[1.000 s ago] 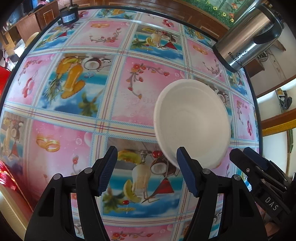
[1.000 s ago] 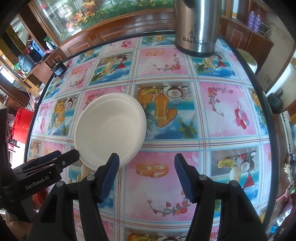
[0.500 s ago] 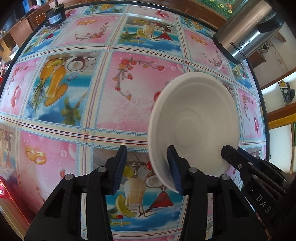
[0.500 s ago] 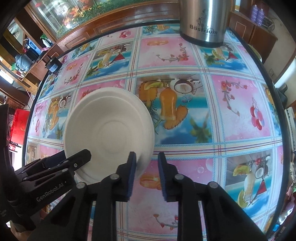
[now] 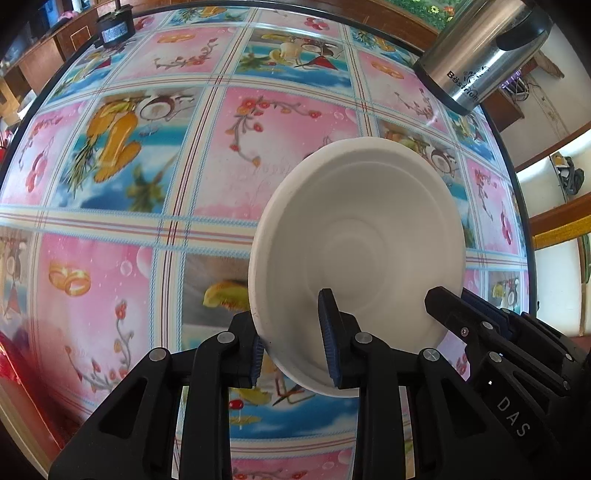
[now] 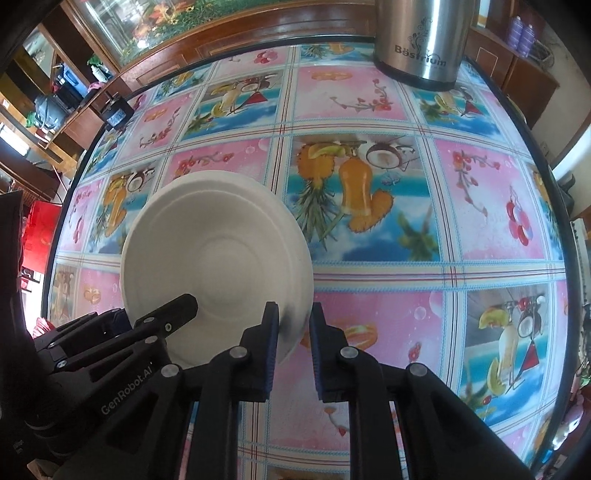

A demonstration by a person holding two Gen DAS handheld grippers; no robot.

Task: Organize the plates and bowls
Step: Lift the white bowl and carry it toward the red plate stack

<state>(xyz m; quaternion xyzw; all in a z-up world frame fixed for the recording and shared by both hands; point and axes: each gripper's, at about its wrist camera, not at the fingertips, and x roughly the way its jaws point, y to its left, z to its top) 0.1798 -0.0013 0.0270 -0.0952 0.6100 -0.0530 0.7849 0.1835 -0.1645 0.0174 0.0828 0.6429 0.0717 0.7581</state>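
A white bowl [image 5: 362,236] sits over the patterned tablecloth, near the table's front. My left gripper [image 5: 293,341] is shut on its near-left rim, one finger inside and one outside. My right gripper [image 6: 293,332] is shut on the bowl's [image 6: 218,254] near-right rim in the same way. Each gripper shows in the other's view: the right one in the left wrist view [image 5: 480,332], the left one in the right wrist view [image 6: 147,328]. The bowl looks raised and tilted; contact with the table is hidden.
A steel thermos jug [image 6: 421,40] stands at the table's far edge, also in the left wrist view [image 5: 480,55]. A small black box [image 5: 114,31] sits at the far left edge. The round table [image 6: 406,240] carries a fruit-and-flower cloth. Wooden cabinets lie beyond.
Both grippers went from wide open to shut on the bowl's rim, one on each side. The bowl has grown larger in both views and tilted up.
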